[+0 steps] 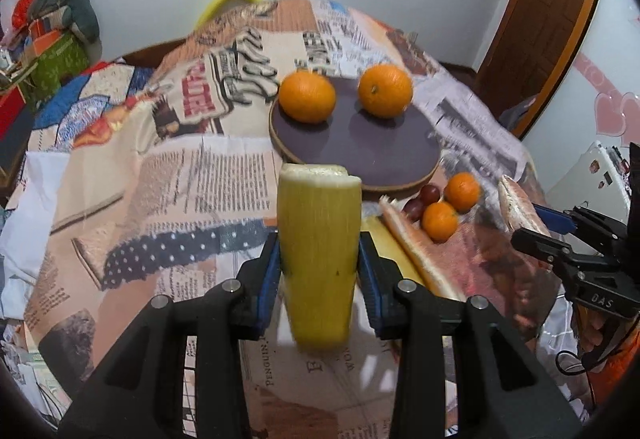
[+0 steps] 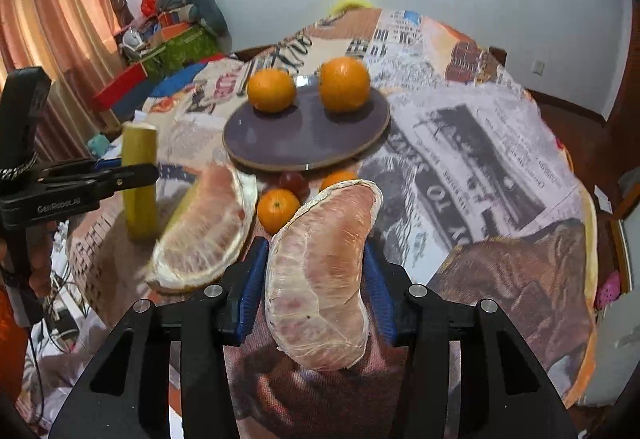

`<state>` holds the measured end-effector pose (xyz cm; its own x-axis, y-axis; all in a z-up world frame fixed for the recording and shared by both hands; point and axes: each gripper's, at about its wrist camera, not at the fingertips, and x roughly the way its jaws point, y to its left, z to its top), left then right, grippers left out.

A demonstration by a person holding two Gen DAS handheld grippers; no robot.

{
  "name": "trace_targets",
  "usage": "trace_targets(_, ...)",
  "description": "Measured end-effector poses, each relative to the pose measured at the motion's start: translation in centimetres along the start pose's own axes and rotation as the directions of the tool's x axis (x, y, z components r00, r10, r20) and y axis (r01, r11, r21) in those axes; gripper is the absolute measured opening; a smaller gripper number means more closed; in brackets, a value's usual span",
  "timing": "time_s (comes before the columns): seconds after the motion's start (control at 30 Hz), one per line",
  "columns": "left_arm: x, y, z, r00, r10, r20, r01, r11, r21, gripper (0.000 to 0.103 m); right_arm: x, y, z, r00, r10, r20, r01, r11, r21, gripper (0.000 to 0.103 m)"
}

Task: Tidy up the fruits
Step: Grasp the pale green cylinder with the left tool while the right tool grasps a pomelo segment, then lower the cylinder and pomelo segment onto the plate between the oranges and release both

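Observation:
My left gripper [image 1: 319, 243] is shut on an upright yellow-green stalk piece [image 1: 318, 251], lifted off the cloth. It also shows at the left of the right wrist view as the stalk piece [image 2: 139, 159]. My right gripper [image 2: 315, 245] is shut on a pink pomelo segment [image 2: 320, 271], held above the table. A second pomelo segment [image 2: 208, 231] lies on the cloth beside it. Two large oranges [image 2: 271, 90] [image 2: 344, 83] sit on the far side of a round dark plate [image 2: 304, 147]. Two small tangerines [image 1: 462, 191] [image 1: 439, 221] and red grapes [image 1: 428, 195] lie just in front of the plate.
A newspaper-print cloth [image 2: 472, 159] covers the round table, which drops off close behind both grippers. A cluttered pile of boxes and bags [image 2: 176, 35] stands at the back left, a yellow chair back [image 1: 230, 1] behind the table, and a wooden door [image 1: 548, 11] at the right.

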<state>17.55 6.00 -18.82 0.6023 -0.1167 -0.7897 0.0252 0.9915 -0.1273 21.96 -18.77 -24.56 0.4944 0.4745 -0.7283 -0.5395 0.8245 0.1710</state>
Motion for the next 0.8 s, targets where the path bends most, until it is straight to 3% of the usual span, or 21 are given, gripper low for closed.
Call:
trace_targets(0.4,-2.5,-2.1,3.7,0.992,-0.038,0.119,0.034,0.999,0.032,0.037,-1.4,-0.6,4.3,0.992,-0.032,0.119,0.033,0.999,-0.004,0.044)
trace_targets(0.8,0.0,-2.4,5.9,0.992,-0.06,0.114,0.056,0.998,0.04,0.037,0.0,-0.9,7.1,0.987,-0.017,0.159,0.021,1.0,-0.022,0.044)
